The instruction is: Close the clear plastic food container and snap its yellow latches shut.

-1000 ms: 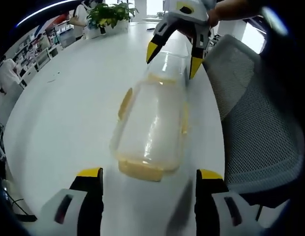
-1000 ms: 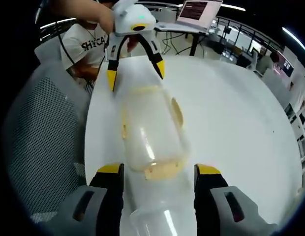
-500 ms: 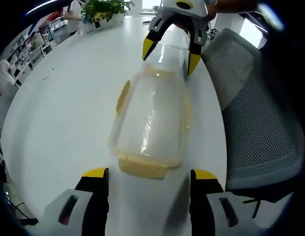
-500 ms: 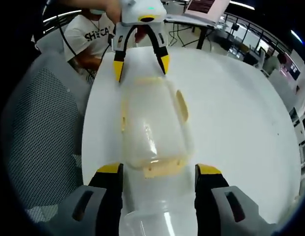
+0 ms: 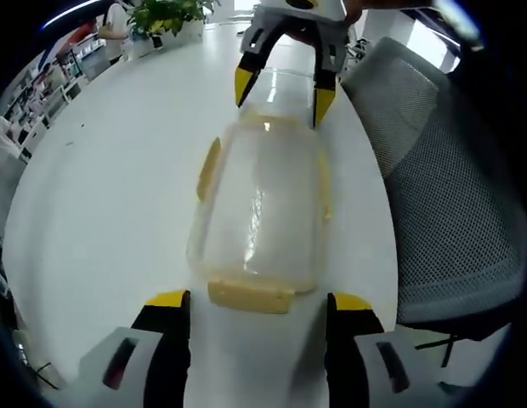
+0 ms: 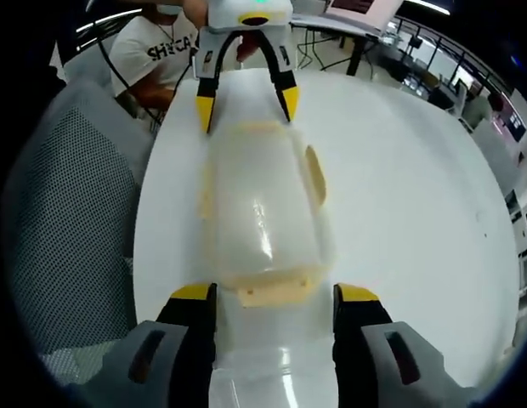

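The clear plastic food container (image 5: 259, 212) lies lengthwise on the white table (image 5: 102, 187) with its lid resting on top. Its yellow latches stick out: an end latch (image 5: 251, 296) and a side latch (image 5: 208, 168). My left gripper (image 5: 257, 303) is open, its jaws standing either side of that end latch. The right gripper (image 5: 282, 93) is open at the far end. In the right gripper view the container (image 6: 259, 212) shows its other end latch (image 6: 276, 291) between my open right gripper's (image 6: 275, 294) jaws, with the left gripper (image 6: 246, 106) open opposite.
A grey mesh chair (image 5: 442, 195) stands against the table's long edge, also seen as the chair (image 6: 68, 212). A person in a white T-shirt (image 6: 153, 55) is behind the left gripper. Potted plants (image 5: 161, 13) stand at the table's far end. The table (image 6: 416, 195) is wide.
Both grippers have drawn closer to the container's two ends, so each end latch now lies level with the fingertips. The jaws stay open and the container has not moved.
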Demonstrator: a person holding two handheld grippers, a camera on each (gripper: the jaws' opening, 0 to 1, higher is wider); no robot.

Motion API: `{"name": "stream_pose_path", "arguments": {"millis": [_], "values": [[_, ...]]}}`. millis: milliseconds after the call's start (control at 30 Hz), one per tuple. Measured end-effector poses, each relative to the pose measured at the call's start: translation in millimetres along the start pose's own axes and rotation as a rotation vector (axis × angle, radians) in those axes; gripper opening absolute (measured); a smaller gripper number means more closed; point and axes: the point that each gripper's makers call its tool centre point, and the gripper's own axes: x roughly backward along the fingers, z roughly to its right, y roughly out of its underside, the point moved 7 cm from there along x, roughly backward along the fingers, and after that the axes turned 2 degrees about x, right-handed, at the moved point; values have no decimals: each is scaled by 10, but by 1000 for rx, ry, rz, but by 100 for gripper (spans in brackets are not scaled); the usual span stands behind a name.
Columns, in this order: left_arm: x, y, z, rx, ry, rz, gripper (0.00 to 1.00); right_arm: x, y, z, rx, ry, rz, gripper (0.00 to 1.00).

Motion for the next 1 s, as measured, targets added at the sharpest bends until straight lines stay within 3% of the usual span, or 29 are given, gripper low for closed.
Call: {"name": "stream_pose_path", "arguments": {"millis": [133, 567, 833, 1000], "values": [[-5, 1, -14, 1, 16, -18, 54, -29, 8, -1, 10, -6, -10, 52], [-66, -25, -21, -33, 10, -52, 53, -106, 11, -17, 45, -31, -55, 47], [-75, -55, -23, -50, 0, -57, 42, -111, 14, 12, 37, -24, -89, 38], [-76, -61, -24, -56, 0, -59, 39, -108, 13, 8, 52, -22, -104, 38]]}}
